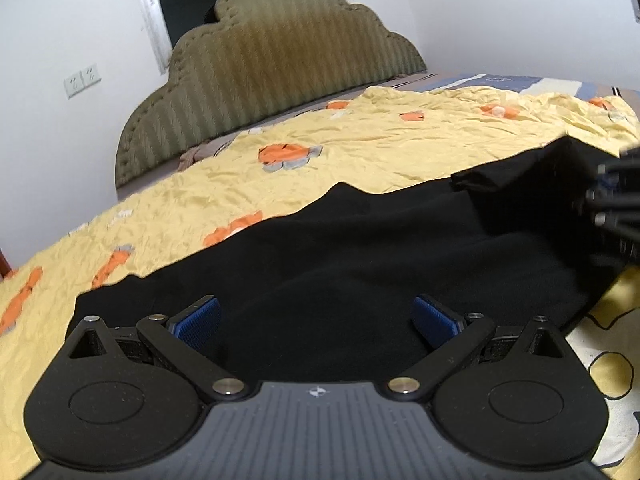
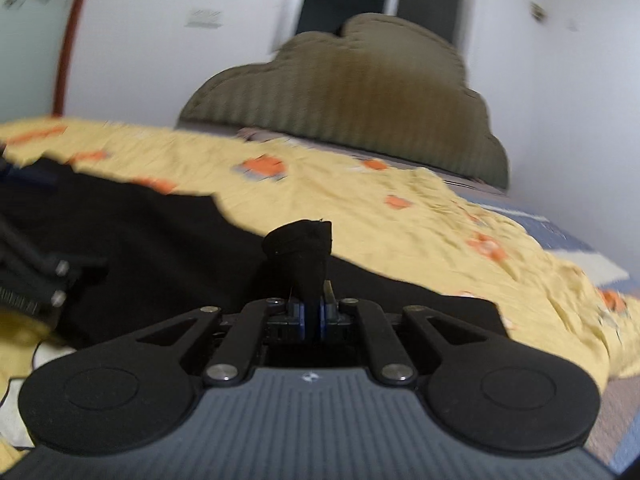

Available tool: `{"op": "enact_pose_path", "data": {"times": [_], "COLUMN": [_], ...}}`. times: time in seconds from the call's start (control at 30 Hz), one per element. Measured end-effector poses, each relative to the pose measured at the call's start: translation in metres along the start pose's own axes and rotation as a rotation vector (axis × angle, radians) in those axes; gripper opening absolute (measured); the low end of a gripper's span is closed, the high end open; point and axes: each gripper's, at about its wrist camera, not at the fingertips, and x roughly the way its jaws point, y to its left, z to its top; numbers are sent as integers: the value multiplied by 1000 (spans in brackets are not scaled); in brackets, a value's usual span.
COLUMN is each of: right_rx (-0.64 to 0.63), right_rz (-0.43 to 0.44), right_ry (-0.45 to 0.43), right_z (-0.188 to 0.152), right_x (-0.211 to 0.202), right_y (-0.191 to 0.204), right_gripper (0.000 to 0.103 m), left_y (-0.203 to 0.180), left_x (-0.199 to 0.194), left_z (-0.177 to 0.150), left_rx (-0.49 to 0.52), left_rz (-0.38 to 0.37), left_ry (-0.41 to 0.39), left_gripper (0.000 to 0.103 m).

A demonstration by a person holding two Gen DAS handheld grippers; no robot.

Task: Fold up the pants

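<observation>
Black pants (image 1: 340, 248) lie spread on the yellow bedspread. My left gripper (image 1: 316, 322) is open, its blue pads wide apart just above the near part of the pants, holding nothing. My right gripper (image 2: 313, 316) is shut on a pinched fold of the pants (image 2: 304, 252), which sticks up between the pads. The right gripper also shows at the right edge of the left wrist view (image 1: 616, 208), lifting a corner of the cloth. The left gripper shows at the left edge of the right wrist view (image 2: 28, 276). The right wrist view is blurred.
The yellow bedspread (image 1: 360, 140) with orange flowers covers the bed. An olive padded headboard (image 1: 264, 64) stands at the far end against a white wall. A striped blue sheet (image 2: 560, 232) shows at the bed's right side.
</observation>
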Motion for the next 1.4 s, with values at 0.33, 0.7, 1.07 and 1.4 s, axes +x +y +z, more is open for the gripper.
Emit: {"op": "enact_pose_path", "data": {"times": [0.33,0.7,1.07,1.4], "right_rx": [-6,263,254,970], "right_rz": [73,125,4,-38], "right_ry": [87,22,69,46], "right_z": [-5,8,-9,-81], "right_x": [0,-21,-34,-55], "right_y": [11,-27,-48,-190], "right_gripper": [32,45,47,59], "left_y": [14,17,-15,-113], "left_x": [5,8,5,77], "left_z": [-4,-8,68,79], "left_rx": [-65,-97,-110,109], "left_rz": [-17,-33,-217,-209], "left_ry": [40,57,-39,110], "left_gripper": [103,103,103,103]}}
